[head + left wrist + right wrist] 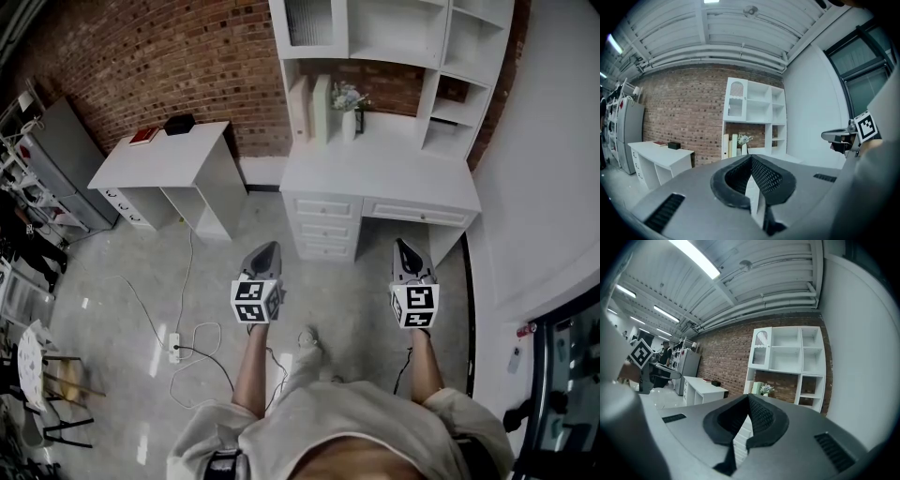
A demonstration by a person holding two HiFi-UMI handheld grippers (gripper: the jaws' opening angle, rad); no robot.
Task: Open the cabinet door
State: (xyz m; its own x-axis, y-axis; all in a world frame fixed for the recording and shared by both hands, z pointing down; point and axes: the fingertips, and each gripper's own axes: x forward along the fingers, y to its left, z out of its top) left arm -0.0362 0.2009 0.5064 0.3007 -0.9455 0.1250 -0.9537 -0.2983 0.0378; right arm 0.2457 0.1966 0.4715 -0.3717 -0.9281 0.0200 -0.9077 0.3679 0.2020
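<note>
The cabinet door (pixel 309 22) is a closed white door with a ribbed glass pane, at the top left of the white shelf unit above the desk (pixel 394 169). It also shows in the left gripper view as the cabinet door (pixel 735 98) and in the right gripper view as the cabinet door (pixel 761 348), far ahead. My left gripper (pixel 265 253) and right gripper (pixel 408 255) hang side by side over the floor, short of the desk drawers (pixel 323 225). The left gripper (pixel 751 158) and the right gripper (pixel 748 397) both have jaws closed together on nothing.
A white side desk (pixel 164 159) with a black box (pixel 178 123) and a red book (pixel 143 136) stands left of the unit. A power strip (pixel 174 349) and cables lie on the floor at left. Books and a flower vase (pixel 349 108) stand on the desk. A white wall bounds the right.
</note>
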